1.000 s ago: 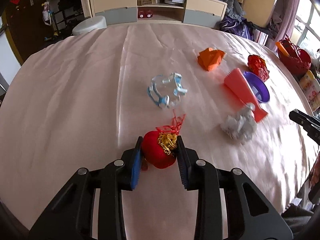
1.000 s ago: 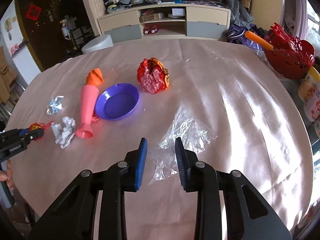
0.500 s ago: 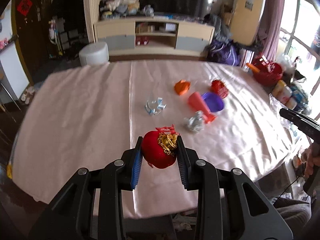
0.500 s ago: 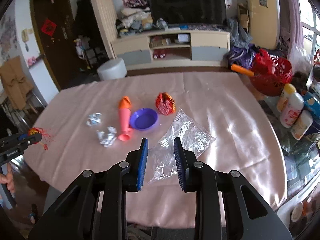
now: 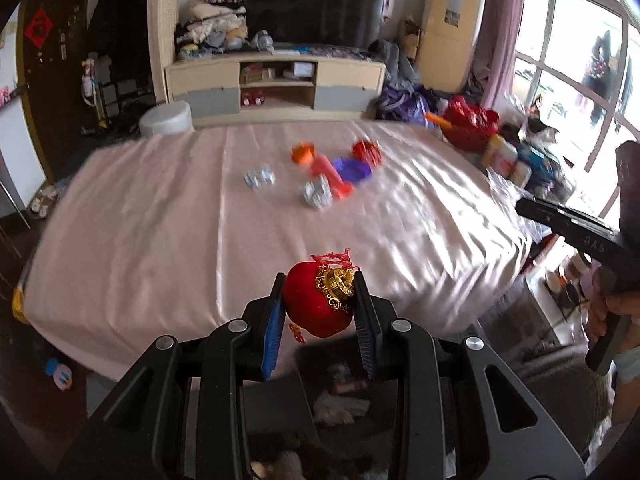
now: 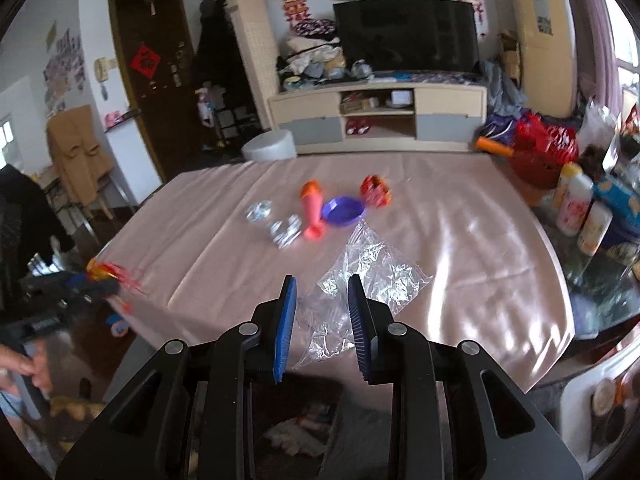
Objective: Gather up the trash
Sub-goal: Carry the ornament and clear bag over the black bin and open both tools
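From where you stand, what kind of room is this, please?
Most likely a home living room: a large television stands on a low media cabinet, red festive decorations hang on the wall, and a cloth-covered table fills the foreground.

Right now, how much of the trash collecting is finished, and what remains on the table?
Nothing visibly binned yet. In hand: the left gripper clamps a red ornament; the right gripper holds a clear plastic bag. Left on the table: foil ball, clear wrapper, red wrapper, orange scrap.
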Action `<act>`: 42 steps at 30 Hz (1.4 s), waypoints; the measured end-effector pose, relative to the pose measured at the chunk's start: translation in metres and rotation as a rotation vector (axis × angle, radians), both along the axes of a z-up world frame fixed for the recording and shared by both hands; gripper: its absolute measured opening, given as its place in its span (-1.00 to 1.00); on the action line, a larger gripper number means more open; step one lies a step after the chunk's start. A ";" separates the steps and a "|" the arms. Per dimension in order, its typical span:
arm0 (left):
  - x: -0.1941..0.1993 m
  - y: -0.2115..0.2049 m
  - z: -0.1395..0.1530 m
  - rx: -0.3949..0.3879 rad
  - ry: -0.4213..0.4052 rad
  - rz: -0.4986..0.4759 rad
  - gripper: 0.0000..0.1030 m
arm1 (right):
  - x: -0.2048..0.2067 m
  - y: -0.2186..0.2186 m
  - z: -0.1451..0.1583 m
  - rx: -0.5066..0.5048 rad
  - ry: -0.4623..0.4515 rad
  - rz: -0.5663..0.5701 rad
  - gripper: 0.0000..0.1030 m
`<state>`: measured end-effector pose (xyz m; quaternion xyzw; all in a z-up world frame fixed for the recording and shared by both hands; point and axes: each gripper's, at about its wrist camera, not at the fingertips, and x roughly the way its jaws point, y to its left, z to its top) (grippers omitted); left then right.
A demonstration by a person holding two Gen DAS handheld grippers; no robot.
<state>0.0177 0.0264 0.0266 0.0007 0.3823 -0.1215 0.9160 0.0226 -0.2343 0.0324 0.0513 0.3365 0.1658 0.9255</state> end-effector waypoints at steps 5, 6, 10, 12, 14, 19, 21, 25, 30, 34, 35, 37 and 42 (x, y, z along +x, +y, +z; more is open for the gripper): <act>-0.020 -0.010 -0.044 -0.037 0.078 -0.005 -0.41 | -0.016 0.014 -0.028 0.008 0.042 0.019 -0.46; -0.024 -0.011 -0.053 -0.053 0.094 -0.003 -0.41 | -0.018 0.017 -0.037 0.012 0.059 0.022 -0.46; -0.034 -0.017 -0.088 -0.109 0.161 0.009 -0.41 | -0.024 0.027 -0.065 0.035 0.118 0.029 -0.46; -0.038 -0.022 -0.103 -0.103 0.183 0.010 -0.41 | -0.026 0.034 -0.081 0.033 0.150 0.033 -0.46; -0.041 -0.031 -0.116 -0.081 0.199 0.004 -0.41 | -0.027 0.039 -0.094 0.030 0.177 0.038 -0.46; -0.040 -0.045 -0.147 -0.067 0.257 -0.018 -0.41 | -0.023 0.052 -0.127 0.021 0.254 0.053 -0.46; -0.038 -0.048 -0.159 -0.055 0.280 -0.025 -0.41 | -0.020 0.056 -0.141 0.018 0.289 0.063 -0.46; -0.034 -0.050 -0.184 -0.046 0.333 -0.046 -0.41 | -0.013 0.063 -0.161 0.002 0.341 0.072 -0.46; -0.031 -0.053 -0.201 -0.022 0.365 -0.064 -0.41 | -0.007 0.068 -0.181 0.024 0.397 0.084 -0.46; -0.028 -0.052 -0.203 -0.027 0.377 -0.062 -0.41 | -0.006 0.072 -0.188 0.024 0.414 0.084 -0.40; -0.028 -0.051 -0.203 -0.028 0.378 -0.060 -0.41 | -0.005 0.072 -0.188 0.023 0.415 0.083 -0.38; -0.028 -0.051 -0.202 -0.029 0.377 -0.056 -0.41 | -0.004 0.074 -0.187 0.027 0.412 0.085 -0.36; -0.028 -0.048 -0.200 -0.033 0.376 -0.037 -0.15 | -0.002 0.073 -0.183 0.039 0.408 0.086 -0.21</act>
